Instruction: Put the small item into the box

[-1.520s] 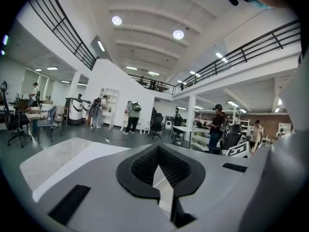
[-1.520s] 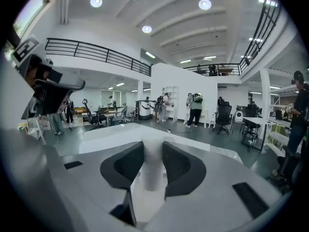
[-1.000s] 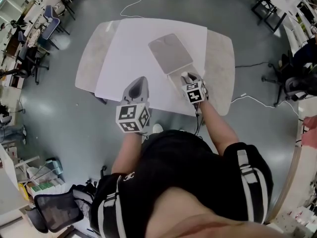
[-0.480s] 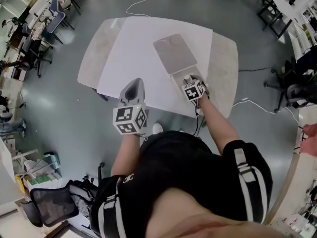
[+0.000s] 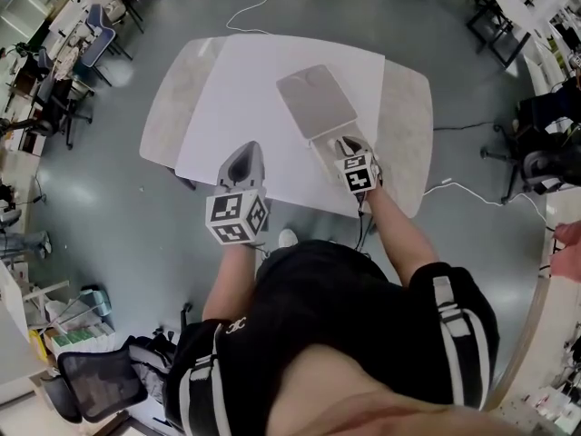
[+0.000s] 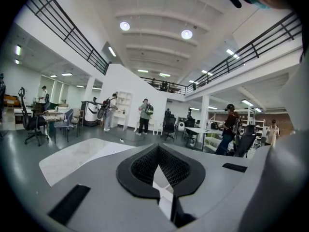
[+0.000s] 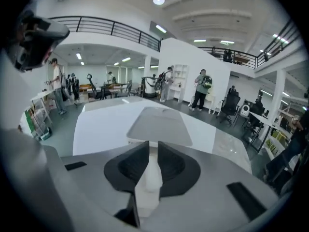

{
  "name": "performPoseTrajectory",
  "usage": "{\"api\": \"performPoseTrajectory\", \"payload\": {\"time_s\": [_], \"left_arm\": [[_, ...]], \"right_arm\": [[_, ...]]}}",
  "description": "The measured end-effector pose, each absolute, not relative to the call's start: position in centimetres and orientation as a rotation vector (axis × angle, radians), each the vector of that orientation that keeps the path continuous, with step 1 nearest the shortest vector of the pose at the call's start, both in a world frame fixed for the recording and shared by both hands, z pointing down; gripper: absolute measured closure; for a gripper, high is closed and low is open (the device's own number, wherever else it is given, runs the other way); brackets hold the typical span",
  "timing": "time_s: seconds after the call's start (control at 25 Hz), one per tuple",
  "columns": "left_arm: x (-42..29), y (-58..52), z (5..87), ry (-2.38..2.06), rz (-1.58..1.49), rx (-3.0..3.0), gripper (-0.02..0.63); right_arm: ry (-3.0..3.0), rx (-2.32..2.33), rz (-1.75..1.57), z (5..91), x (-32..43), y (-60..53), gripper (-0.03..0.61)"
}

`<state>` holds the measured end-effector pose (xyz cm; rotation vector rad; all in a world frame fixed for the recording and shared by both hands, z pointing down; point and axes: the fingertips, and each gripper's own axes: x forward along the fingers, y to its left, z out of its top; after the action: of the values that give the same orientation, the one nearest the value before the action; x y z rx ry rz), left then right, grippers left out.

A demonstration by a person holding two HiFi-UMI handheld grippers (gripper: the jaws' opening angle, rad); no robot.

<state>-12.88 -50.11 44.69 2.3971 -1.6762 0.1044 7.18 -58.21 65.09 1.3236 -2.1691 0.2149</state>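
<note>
On my right gripper [image 7: 153, 146] the fingers [image 7: 170, 164] are closing on a small white item [image 7: 150, 180]. It stands upright in the narrow gap between them, with both pads against its sides. From the right gripper view, the item sits just short of the near end of the gray box [image 7: 161, 124], which lies flat with its top facing up. I cannot tell whether the item touches the surface beneath it.

On my left gripper [image 6: 158, 151] the fingers [image 6: 144, 167] are clenched tip to tip with nothing between them. Only a thin wedge of white surface shows through behind the tips.

From the head view, the right gripper [image 5: 345, 143] is at the box's [image 5: 316, 101] near end. The left gripper [image 5: 245, 153] is well to its left, over the near edge of the white sheet [image 5: 241, 84]. The sheet covers the middle of the pale stone tabletop [image 5: 172, 98], and the box lies on it at a slant.

Around the tabletop is a gray floor [image 5: 118, 243] with a white cable [image 5: 238, 12] trailing beyond the far edge. Office chairs [image 5: 86, 39] stand off to the left. People [image 7: 200, 95] stand in the open hall beyond.
</note>
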Motion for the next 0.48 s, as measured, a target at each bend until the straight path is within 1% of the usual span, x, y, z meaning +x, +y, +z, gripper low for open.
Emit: {"api": "performPoseTrajectory", "payload": {"time_s": [0.04, 0.12, 0.48], "left_arm": [[-12.7, -50.2, 44.7, -1.669, 0.104, 2.403, 0.601], [-12.2, -50.4, 44.7, -1.653, 0.103, 2.417, 0.601], [-10.1, -51.3, 44.2, -1.577, 0.103, 2.482, 0.601]], "right_arm": [[-2.2, 1.358, 0.213, 64.0, 7.3, -58.1, 0.532], [-2.249, 1.415, 0.191, 62.0, 7.5, -57.9, 0.553], [-2.397, 1.637, 0.09, 52.8, 8.6, -56.9, 0.565]]}}
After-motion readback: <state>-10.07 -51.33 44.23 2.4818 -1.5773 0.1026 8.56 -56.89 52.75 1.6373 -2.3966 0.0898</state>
